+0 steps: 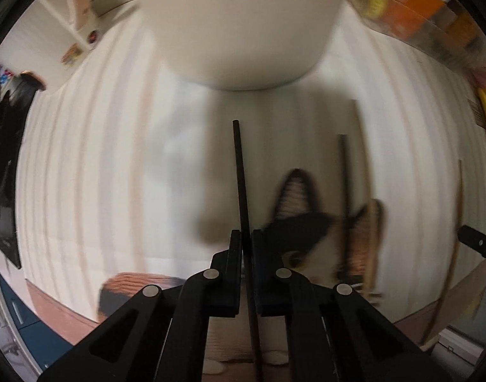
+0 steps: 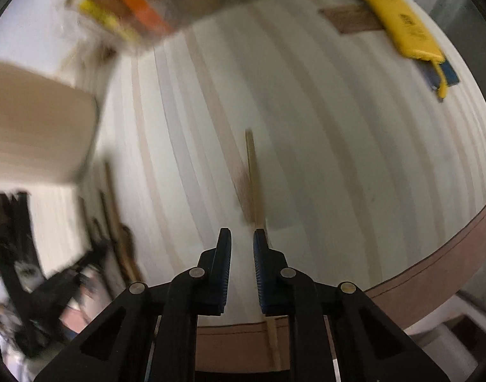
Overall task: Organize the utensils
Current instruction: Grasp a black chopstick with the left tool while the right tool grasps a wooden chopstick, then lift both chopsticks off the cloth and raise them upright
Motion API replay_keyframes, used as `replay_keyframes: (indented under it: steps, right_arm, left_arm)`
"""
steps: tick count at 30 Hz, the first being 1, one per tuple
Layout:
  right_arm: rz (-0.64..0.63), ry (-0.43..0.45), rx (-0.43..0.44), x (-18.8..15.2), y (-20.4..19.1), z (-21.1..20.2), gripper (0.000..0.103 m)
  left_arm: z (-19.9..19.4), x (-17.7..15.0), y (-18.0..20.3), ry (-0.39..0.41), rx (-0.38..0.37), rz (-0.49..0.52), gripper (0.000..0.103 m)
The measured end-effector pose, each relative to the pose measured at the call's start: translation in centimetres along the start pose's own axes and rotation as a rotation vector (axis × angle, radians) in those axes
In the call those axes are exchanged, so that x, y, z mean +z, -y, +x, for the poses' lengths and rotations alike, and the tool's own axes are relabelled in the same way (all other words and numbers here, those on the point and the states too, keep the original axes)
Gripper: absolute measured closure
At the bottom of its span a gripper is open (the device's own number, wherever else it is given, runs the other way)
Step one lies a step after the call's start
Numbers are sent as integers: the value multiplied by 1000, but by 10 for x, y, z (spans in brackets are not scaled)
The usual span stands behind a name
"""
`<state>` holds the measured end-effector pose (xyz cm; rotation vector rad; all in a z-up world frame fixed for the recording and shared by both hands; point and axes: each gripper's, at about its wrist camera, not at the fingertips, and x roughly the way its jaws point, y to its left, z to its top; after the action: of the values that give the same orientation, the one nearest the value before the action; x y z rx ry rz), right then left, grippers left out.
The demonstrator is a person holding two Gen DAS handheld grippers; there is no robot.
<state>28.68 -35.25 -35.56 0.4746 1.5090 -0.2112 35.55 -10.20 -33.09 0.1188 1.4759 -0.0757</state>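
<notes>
My left gripper [image 1: 246, 234] is shut on a thin black chopstick [image 1: 239, 172] that points forward toward a big cream holder [image 1: 239, 25] just ahead. More dark and wooden chopsticks [image 1: 346, 184] lie on the striped cloth to the right. In the right wrist view my right gripper [image 2: 242, 234] is slightly open, and a light wooden chopstick [image 2: 252, 172] runs along its right finger [image 2: 262, 254]; whether it is held I cannot tell. The cream holder [image 2: 36, 121] shows at the left there.
A cat's head [image 1: 310, 222] pokes up at the table edge right beside my left gripper. A yellow case [image 2: 402, 22] lies far right, colourful packets [image 2: 125, 12] at the back. The round table's brown rim [image 2: 434, 254] curves close by.
</notes>
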Motion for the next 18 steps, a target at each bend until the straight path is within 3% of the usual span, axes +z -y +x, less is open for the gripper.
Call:
replay_keyframes:
  steps: [2,5,13,18]
  right_arm:
    - [-22,34,-55,-2,-6,1,87]
    - [-17,29,-65,-4,-14,7,96]
    - [-47,65,99,-6,-41,-9,97]
    - [-97,18,43,-3,-50,3,97]
  left_arm:
    - [-1,-4,-11,-5,9,-18,100]
    - [-2,-7,-23,-16,5,-46,100]
    - [0,-9,-50,-29,-30,-90,99]
    - [8,-18,-78,-30,-66,-103,99]
